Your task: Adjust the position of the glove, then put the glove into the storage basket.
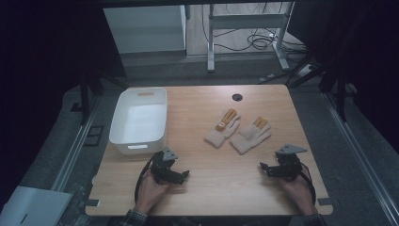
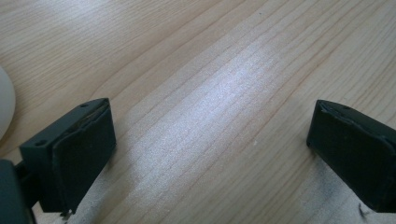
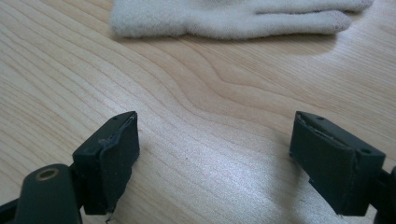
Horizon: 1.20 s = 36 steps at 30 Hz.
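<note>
Both grippers, left (image 1: 181,175) and right (image 1: 264,167), jaws wide, empty, low over table (image 1: 211,183). Risk: right jaws snag one layer of nearer glove (image 1: 251,135), dragging it.

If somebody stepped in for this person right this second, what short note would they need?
Left gripper: open, empty, low over the table in front of the white bin.
Right gripper: open, empty, just short of the right glove.
Left glove lies flat beside the right glove, mid-table.
Done: nothing, the bin looks empty.
Left: probably pick up both gloves and put them in the bin, nearest first.
</note>
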### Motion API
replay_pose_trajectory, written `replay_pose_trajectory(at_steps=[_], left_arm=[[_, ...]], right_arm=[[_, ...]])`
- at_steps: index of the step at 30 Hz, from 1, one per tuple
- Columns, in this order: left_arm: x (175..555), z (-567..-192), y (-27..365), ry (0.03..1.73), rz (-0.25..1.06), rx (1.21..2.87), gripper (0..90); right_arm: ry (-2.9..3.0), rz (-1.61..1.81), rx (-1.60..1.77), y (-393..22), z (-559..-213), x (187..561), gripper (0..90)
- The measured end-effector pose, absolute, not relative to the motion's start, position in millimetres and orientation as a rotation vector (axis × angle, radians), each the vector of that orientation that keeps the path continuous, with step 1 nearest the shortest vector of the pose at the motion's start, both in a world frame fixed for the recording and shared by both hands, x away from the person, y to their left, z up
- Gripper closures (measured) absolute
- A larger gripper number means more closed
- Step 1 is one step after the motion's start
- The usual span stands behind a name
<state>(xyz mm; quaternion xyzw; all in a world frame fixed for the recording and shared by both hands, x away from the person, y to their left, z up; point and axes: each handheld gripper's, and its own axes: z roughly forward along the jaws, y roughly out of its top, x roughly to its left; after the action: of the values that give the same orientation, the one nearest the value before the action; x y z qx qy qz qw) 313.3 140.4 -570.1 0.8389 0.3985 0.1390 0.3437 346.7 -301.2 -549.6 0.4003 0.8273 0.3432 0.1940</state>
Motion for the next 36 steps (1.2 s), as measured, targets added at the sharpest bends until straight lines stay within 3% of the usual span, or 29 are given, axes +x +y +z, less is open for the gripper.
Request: replay_pose_trajectory(at_steps=[25,36], left_arm=[[313,-570,141,1.057,0.37,2.169,1.5],[313,-570,141,1.058,0.371,2.169,1.5]], right_arm=[[2.283,0.982,1.205,-304,-547,350,13.4],[2.27,1.024,1.168,-299,-523,366,38.0]])
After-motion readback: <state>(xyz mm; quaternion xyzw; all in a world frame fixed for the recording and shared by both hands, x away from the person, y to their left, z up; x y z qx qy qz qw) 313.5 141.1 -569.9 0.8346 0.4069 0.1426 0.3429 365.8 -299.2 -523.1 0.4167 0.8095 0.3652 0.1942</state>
